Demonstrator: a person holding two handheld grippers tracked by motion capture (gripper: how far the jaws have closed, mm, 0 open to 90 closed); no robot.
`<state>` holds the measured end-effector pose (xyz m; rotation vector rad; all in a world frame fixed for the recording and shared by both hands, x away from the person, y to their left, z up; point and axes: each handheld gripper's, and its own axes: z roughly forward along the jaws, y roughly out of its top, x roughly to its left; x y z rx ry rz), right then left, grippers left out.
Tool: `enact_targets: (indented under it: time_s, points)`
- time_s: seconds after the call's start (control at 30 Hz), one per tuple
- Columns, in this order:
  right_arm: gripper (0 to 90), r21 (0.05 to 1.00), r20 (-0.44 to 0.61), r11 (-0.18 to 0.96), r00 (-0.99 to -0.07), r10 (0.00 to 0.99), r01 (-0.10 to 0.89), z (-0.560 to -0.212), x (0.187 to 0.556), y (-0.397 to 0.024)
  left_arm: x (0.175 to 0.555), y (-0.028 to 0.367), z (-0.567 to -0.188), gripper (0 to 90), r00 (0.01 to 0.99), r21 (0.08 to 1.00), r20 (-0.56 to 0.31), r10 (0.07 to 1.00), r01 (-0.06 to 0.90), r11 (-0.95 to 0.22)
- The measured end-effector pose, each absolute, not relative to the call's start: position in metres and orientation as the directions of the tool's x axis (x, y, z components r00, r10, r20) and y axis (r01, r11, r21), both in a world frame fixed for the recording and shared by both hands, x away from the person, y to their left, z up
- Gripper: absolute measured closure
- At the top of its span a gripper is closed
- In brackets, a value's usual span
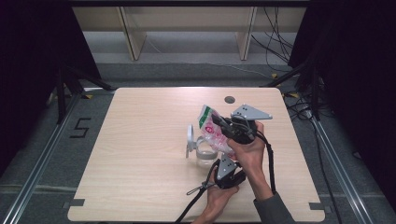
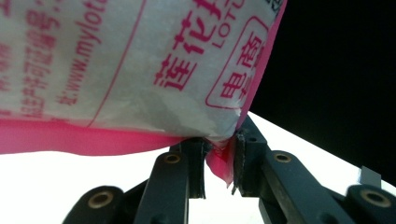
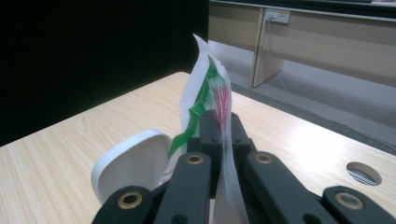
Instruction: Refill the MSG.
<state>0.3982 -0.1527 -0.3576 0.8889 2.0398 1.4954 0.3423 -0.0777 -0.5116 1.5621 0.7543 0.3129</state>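
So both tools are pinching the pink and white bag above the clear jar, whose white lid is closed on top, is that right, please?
Not quite: the white lid is flipped open, standing up at the side of the clear jar, as the high view shows. The rest holds: the left tool and the right tool both pinch the pink and white bag above the jar.

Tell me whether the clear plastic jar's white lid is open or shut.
Open. The hinged white lid stands up on edge beside the clear plastic jar, leaving the mouth uncovered under the pink-and-white bag.
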Motion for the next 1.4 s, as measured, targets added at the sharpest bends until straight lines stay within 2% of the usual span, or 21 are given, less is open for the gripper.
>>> enact_targets:
  time_s: [0.37, 0.4, 0.53, 1.1, 1.4]
  points:
    - [90.0, 0.947, -0.018, 0.233, -0.686, 0.727, 0.222, -0.3569, 0.398, -0.1509, 0.3424, -0.0794, -0.5118, 76.6, 0.747, 0.962, -0.235, 0.622, 0.272, 0.037]
    - [90.0, 0.947, 0.009, 0.214, -0.687, 0.727, 0.238, -0.3581, 0.3979, -0.1499, 0.3428, -0.0795, -0.512, 76.7, 0.748, 0.962, -0.233, 0.622, 0.273, 0.032]
    - [90.0, 0.946, 0.012, 0.213, -0.682, 0.732, 0.245, -0.3585, 0.3978, -0.1497, 0.3431, -0.0799, -0.5122, 76.6, 0.748, 0.962, -0.235, 0.621, 0.272, 0.036]
    - [90.0, 0.95, -0.015, 0.223, -0.685, 0.728, 0.217, -0.3588, 0.4003, -0.1508, 0.344, -0.0801, -0.5124, 76.7, 0.748, 0.963, -0.231, 0.622, 0.268, 0.036]
    - [90.0, 0.946, 0.007, 0.216, -0.68, 0.733, 0.243, -0.3594, 0.3999, -0.148, 0.3451, -0.0805, -0.5125, 76.7, 0.748, 0.964, -0.223, 0.625, 0.263, 0.03]
